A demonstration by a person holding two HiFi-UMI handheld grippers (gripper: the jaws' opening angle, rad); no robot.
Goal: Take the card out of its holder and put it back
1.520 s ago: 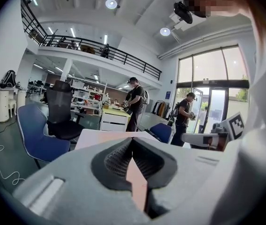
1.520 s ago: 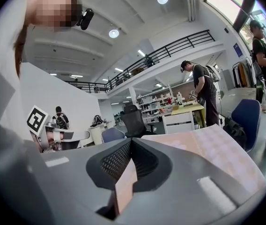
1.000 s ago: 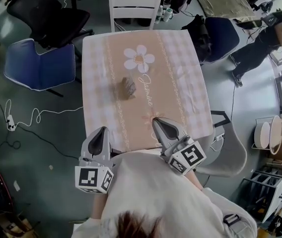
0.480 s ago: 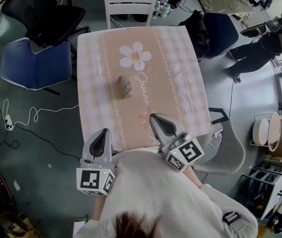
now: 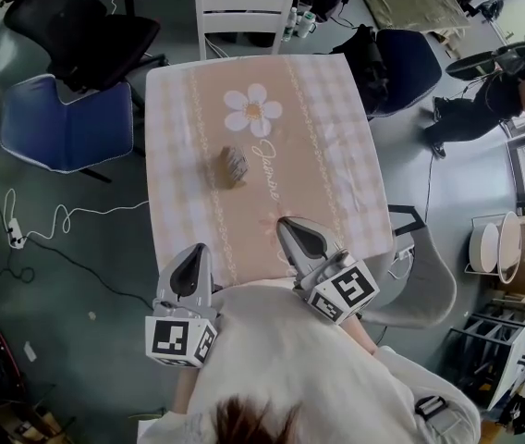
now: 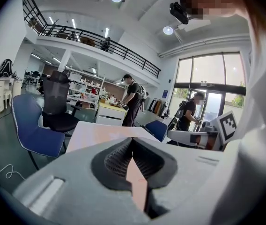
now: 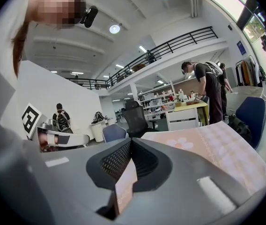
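Note:
The card holder [image 5: 232,166], a small grey-brown object, rests near the middle of the table [image 5: 336,155], left of the script on the cloth; whether a card is in it cannot be made out. Both grippers hang at the table's near edge, close to the person's body and far from the holder. My left gripper [image 5: 189,268] is just off the near left corner, jaws shut and empty. My right gripper [image 5: 298,234] is over the near edge, also shut and empty. In the left gripper view the left gripper [image 6: 132,142] has its tips meeting; the right gripper [image 7: 130,144] looks the same in its own view.
A pink checked cloth with a white flower [image 5: 252,112] covers the table. A white chair [image 5: 244,12] stands at the far side, a blue chair [image 5: 64,123] and a black office chair [image 5: 82,26] to the left, a dark blue chair [image 5: 406,67] to the right. A person [image 5: 494,91] stands far right.
The head view has shifted slightly. Both grippers stay near the table's near edge, shut. The holder has not moved on the table.

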